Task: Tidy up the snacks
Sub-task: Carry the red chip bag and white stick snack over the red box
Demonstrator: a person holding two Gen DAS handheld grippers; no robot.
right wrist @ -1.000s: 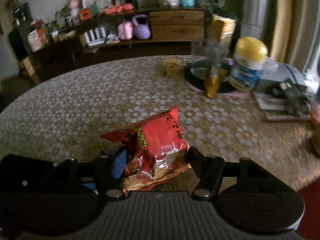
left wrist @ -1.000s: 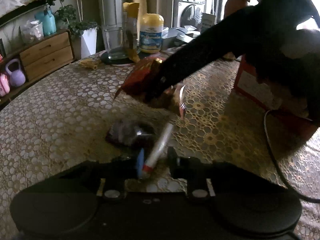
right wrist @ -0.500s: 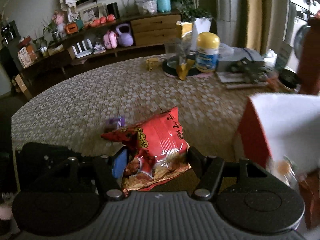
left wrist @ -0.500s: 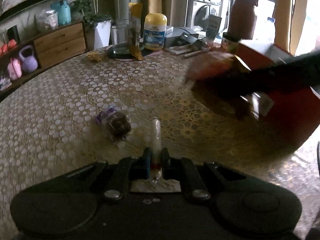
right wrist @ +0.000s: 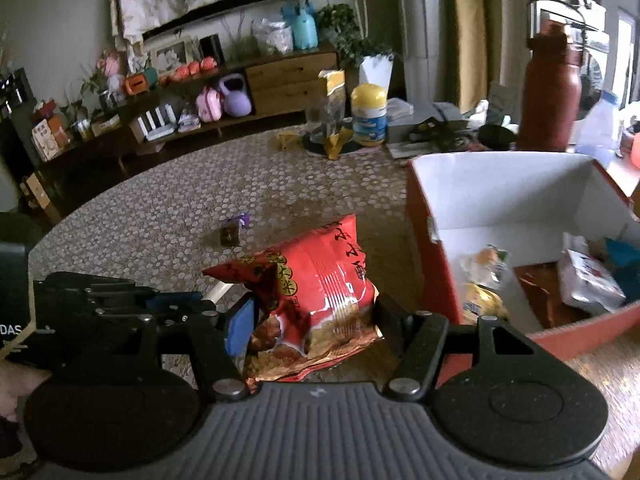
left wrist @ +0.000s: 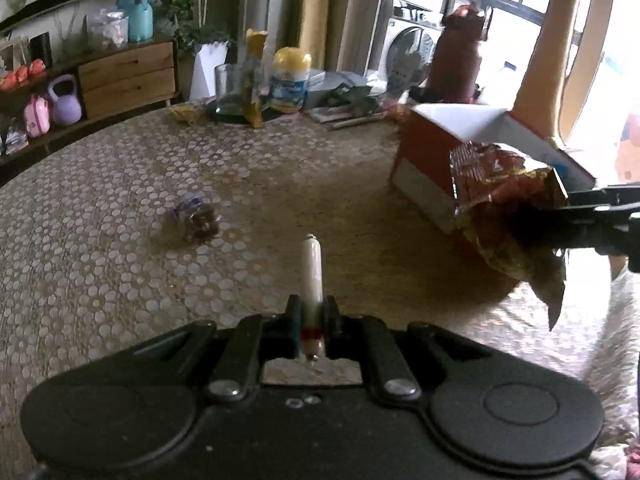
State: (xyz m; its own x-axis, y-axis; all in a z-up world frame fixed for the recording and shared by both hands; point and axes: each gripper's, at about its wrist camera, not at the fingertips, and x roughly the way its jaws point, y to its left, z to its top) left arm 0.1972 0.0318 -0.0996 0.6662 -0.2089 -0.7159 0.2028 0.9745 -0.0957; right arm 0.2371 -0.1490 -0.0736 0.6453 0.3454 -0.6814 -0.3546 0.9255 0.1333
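My left gripper (left wrist: 311, 312) is shut on a thin white snack stick (left wrist: 312, 272) with a red band, held above the table. My right gripper (right wrist: 316, 312) is shut on a red snack bag (right wrist: 316, 280), held in the air just left of the open red box (right wrist: 436, 248). The bag (left wrist: 504, 208) and right gripper also show at the right of the left wrist view, in front of the box (left wrist: 424, 160). The box holds several wrapped snacks (right wrist: 592, 280). A small purple-wrapped snack (left wrist: 196, 220) lies on the table; it also shows in the right wrist view (right wrist: 234, 230).
The round table has a patterned cloth (left wrist: 100, 208). At its far side stand a glass (left wrist: 230, 88), a yellow-lidded jar (left wrist: 290, 80), a yellow packet (left wrist: 256, 76) and a brown-red flask (right wrist: 552, 92). A sideboard (right wrist: 292, 76) stands behind.
My right gripper has carried the red bag rightward to the open red box. My left gripper has closed on the white stick and lifted it off the table.
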